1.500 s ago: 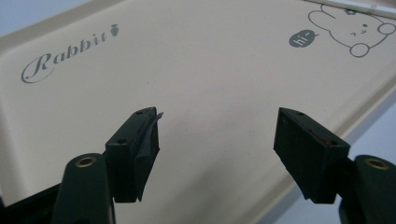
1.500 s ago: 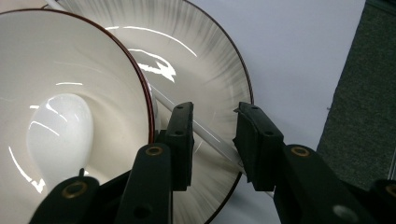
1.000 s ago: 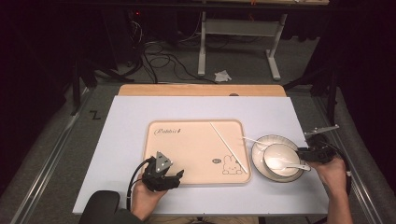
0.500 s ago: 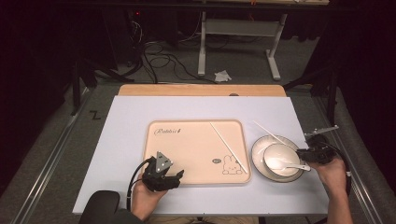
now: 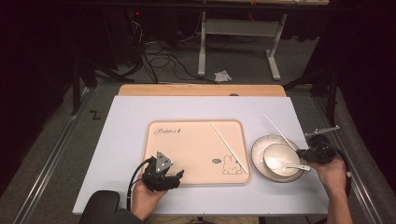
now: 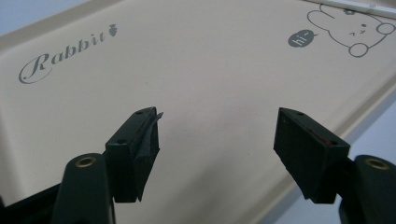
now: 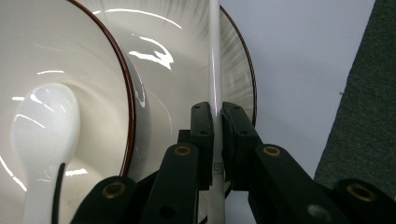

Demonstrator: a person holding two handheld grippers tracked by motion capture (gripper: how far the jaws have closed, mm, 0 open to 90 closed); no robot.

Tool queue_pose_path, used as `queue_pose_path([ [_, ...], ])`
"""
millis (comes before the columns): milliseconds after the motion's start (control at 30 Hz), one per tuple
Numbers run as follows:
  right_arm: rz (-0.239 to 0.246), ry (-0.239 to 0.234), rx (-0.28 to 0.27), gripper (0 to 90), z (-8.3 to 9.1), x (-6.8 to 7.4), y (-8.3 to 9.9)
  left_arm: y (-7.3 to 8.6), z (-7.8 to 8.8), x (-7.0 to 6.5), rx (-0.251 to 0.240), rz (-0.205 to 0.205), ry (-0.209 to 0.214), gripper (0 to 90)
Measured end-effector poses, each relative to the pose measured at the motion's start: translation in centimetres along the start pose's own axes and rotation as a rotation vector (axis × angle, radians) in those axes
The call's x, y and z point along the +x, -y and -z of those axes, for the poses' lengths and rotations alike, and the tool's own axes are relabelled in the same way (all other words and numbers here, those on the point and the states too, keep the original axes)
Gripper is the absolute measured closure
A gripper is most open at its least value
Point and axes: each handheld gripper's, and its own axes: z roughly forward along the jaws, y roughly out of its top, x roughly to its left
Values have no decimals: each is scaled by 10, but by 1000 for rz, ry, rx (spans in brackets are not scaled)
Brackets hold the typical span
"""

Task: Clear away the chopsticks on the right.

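The right gripper (image 7: pixel 217 116) has just been closing, and its fingers now pinch 1 white chopstick (image 7: pixel 215 56) lying over the plate (image 7: pixel 240 74), beside the bowl (image 7: pixel 70 56) with the spoon (image 7: pixel 39 126). The left gripper (image 6: pixel 217 140) waits with fingers apart over the tray (image 6: pixel 210 70), where the other chopstick (image 5: pixel 228 147) lies. I think the lift comes next.

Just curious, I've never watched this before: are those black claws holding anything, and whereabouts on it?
The right gripper pinches a thin white chopstick near its lower end, across the plate's rim. The left gripper holds nothing.
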Motion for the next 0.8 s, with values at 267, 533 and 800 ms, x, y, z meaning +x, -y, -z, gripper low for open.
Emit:
queue_pose_path([
  [267,-9,-10,-70,855,10,1,1,-1,-2,-1,-2,-5,5,313],
  [533,-23,-24,-120,855,22,5,5,-4,-5,-2,0,-17,20,314],
  [800,-28,-41,-175,855,37,13,8,-7,-9,-4,2,-31,36,316],
])
